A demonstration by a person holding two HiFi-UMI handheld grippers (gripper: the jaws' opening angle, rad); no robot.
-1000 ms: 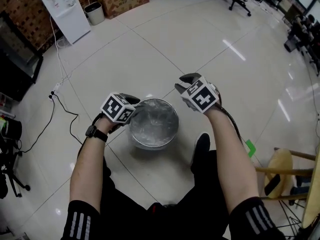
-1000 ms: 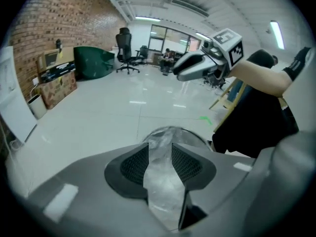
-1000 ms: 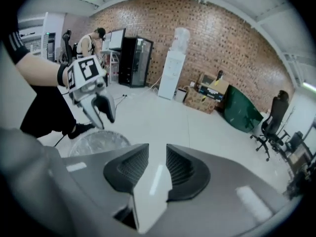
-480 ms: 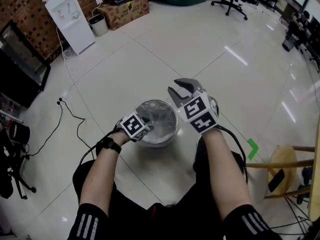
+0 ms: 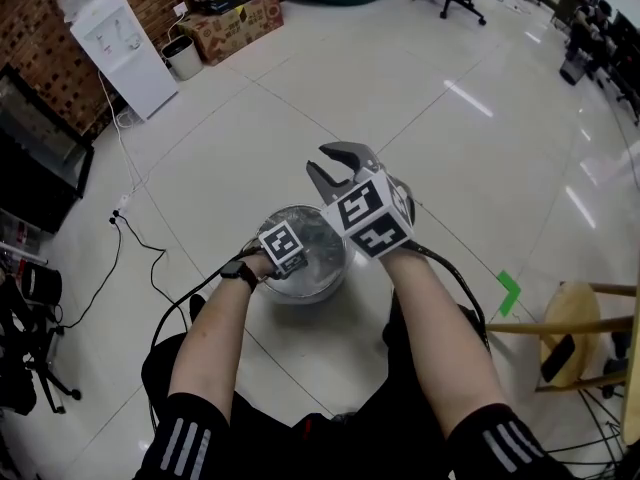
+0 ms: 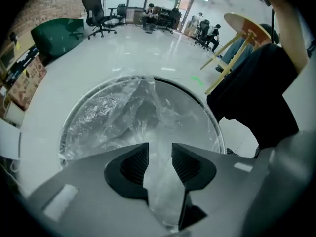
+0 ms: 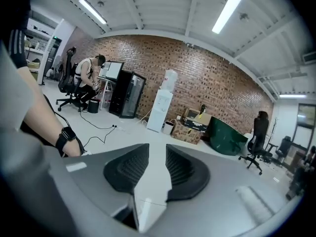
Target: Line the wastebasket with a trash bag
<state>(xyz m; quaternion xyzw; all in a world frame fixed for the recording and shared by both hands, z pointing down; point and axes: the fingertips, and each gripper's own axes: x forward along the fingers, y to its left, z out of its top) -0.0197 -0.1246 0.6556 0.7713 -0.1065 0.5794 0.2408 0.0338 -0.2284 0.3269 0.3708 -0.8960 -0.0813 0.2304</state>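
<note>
A round wastebasket (image 5: pixel 300 290) stands on the pale tiled floor (image 5: pixel 420 118), well away from its edges and just in front of the person's black-clad legs. A clear trash bag (image 5: pixel 312 230) lies crumpled inside it, and the film reaches up to the rim on most sides. The left gripper (image 6: pixel 159 147) points steeply down over the near side of the basket's mouth, its jaws apart. A creased ridge of the bag runs up from the basket towards the gap between them. From this angle I cannot tell whether that film actually lies between the pads or is only seen through the gap; the pads do not look pressed on it. The person's left wrist wears a dark watch (image 5: pixel 233 271). The right gripper (image 7: pixel 157 152) is held higher, above the far right side of the basket and apart from it. It looks out nearly level across the room, its jaws parted with nothing between them but bare floor beyond. Along the floor's far left edge, against a brick wall (image 7: pixel 207 78), stand a white water dispenser (image 5: pixel 125 38), a small bin (image 5: pixel 183 56) just beside it and a cardboard box (image 5: pixel 235 8). A thin cable (image 5: pixel 130 228) trails over the floor to the left of the basket. To its right are a green tape mark (image 5: pixel 508 293) and a wooden stool (image 5: pixel 570 318)
</note>
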